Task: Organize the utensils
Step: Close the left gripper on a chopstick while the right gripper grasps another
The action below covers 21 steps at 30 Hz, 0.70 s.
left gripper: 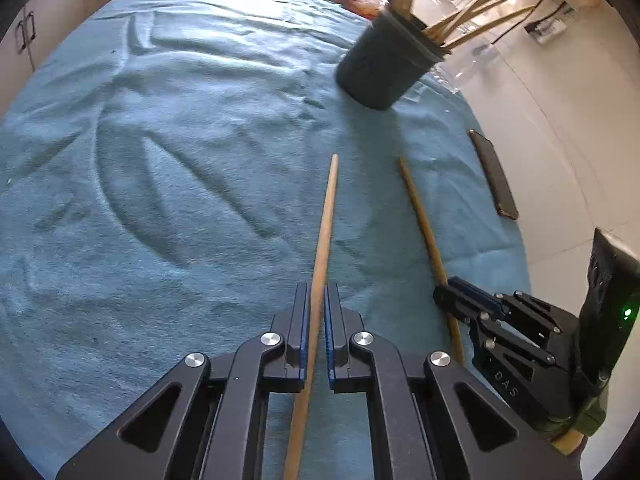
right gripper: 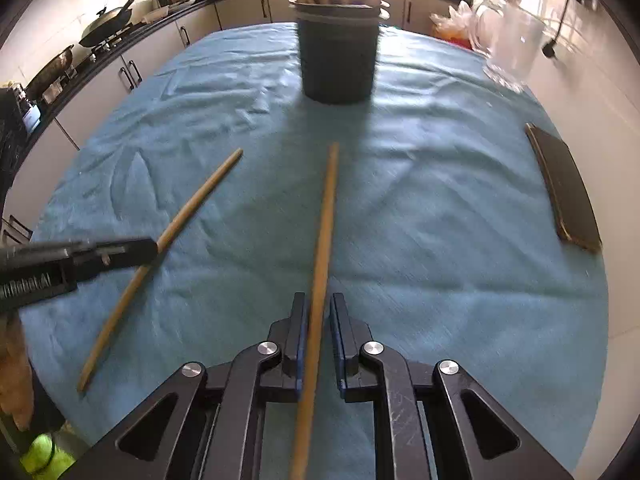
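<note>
My left tongs (left gripper: 316,312) are pinching a wooden chopstick (left gripper: 325,232), which runs forward between the blue pads above the teal cloth (left gripper: 180,152) covering the surface. My right tongs (right gripper: 318,320) have a second chopstick (right gripper: 325,224) between the pads; it lies against the left pad, and a narrow gap shows at the right one, so I cannot tell if the grip is firm. The dark holder cup (right gripper: 338,60), already stocked with chopsticks, stands upright farther back on the cloth. A dark phone (right gripper: 566,188) lies near the right edge.
</note>
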### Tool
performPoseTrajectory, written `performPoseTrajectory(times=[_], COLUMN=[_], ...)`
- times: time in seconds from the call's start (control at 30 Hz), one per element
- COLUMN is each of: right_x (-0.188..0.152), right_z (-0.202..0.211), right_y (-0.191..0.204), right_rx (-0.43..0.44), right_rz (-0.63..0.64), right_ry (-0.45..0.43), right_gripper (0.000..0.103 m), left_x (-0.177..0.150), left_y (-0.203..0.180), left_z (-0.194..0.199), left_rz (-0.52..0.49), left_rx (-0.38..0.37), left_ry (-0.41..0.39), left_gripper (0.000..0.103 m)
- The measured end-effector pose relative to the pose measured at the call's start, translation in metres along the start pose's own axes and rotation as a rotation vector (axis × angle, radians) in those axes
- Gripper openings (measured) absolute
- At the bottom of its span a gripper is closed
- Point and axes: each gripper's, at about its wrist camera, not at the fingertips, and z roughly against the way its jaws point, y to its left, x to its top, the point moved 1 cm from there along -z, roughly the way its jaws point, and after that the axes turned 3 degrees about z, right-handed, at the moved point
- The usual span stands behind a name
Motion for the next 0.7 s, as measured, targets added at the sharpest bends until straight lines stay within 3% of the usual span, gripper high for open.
performPoseTrajectory(times=[0.03,0.1,0.33,0.67,0.7], right_x=[-0.002,-0.003,0.029,0.091,0.093], right_z=[0.002,0.004,-0.013,-0.043,-0.044], right_y=[-0.004,-0.009,-0.025,-0.028,-0.028], right_rx=[0.004,-0.007,0.001,0.007,0.000], right_rz=[-0.005,-0.012,-0.029,-0.009,-0.015], right_ry=[0.002,0.000,0.009,0.038,0.033], right_gripper=[0.027,0.032,0.032,0.028,0.021], left_x=[0.002,0.008,0.036,0.058,0.057], left_y=[-0.004,-0.011,-0.024,-0.027,-0.028], left_z=[-0.001,-0.004,-0.028,-0.036,-0.037], left_rz=[-0.019,-0.052,-0.150,-0.170,-0.179], left_rx=[0.012,0.053,0.161,0.142,0.145], left_ry=[-0.007,-0.022,-0.031,-0.013,-0.026], left_gripper=[0.008,0.020,0.022,0.029,0.028])
